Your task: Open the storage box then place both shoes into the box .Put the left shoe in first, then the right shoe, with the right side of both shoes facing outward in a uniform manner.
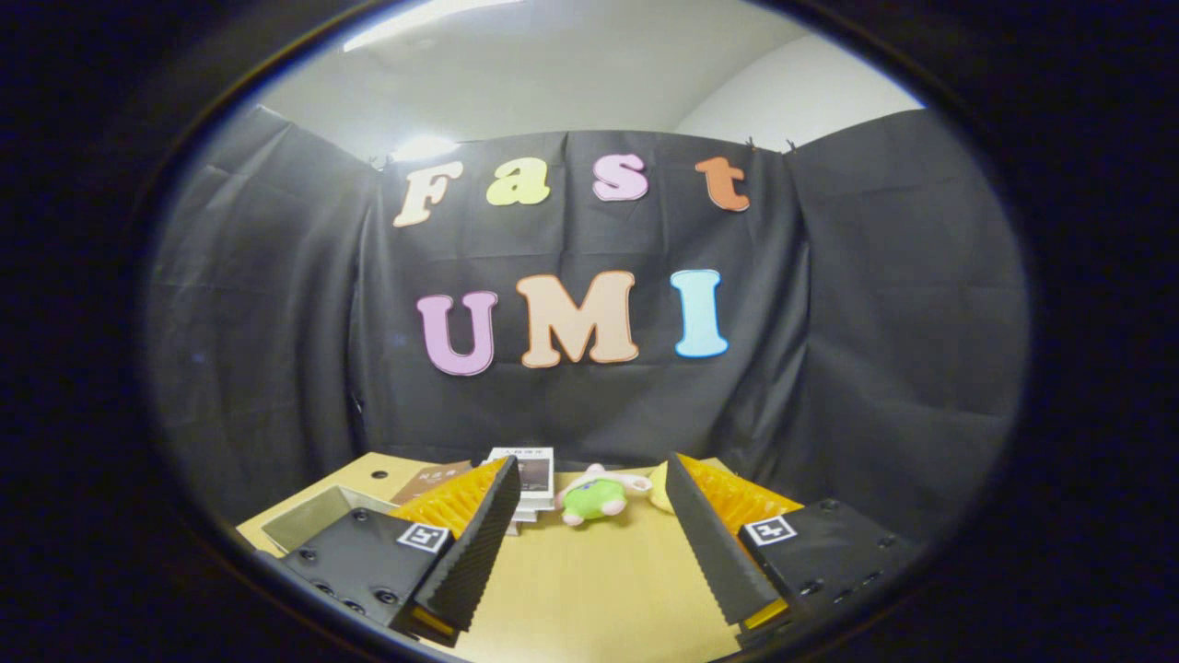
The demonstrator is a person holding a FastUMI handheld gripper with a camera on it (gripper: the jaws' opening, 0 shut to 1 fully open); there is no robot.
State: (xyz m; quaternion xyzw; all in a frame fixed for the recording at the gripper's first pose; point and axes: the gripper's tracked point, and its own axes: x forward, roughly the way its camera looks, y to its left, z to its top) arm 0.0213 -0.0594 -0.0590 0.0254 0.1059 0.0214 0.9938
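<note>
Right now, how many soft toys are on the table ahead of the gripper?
1: a green and pink soft toy lies on the table beyond the open gripper, beside the stacked books. Others may hide behind the fingers.

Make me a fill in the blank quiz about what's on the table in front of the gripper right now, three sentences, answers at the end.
1. The gripper has its two fingers spread ____, with nothing between them.
2. Beyond the fingers, the small green and pink plush toy lies on the light ____ table.
3. The stack of white books sits to the ____ of the plush toy.

Missing words: apart (open); wooden; left
</note>
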